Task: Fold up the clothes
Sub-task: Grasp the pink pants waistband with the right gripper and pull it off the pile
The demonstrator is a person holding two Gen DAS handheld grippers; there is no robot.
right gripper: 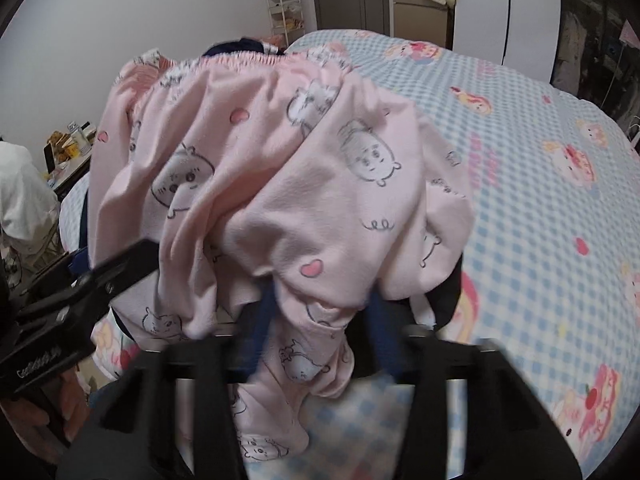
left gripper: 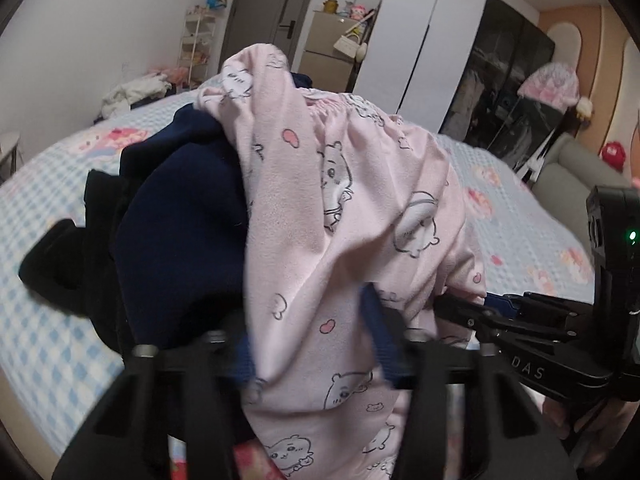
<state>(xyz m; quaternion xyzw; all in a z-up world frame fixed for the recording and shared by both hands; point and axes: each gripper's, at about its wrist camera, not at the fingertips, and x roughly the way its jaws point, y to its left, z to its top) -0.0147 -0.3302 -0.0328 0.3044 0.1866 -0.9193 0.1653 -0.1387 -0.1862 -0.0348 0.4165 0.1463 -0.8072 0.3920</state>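
Pink pajama pants (left gripper: 340,208) drape over navy garment (left gripper: 180,216) between fingers (left gripper: 374,332).

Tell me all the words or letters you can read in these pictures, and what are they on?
"DAS": white letters on the black body of the right gripper, seen from the left wrist.
White print on the left gripper, seen from the right wrist: too blurred to read.
Pink lettering on the checked bedsheet: too blurred to read.
Pink pyjama pants: only cartoon animals and hearts, no words I can read.
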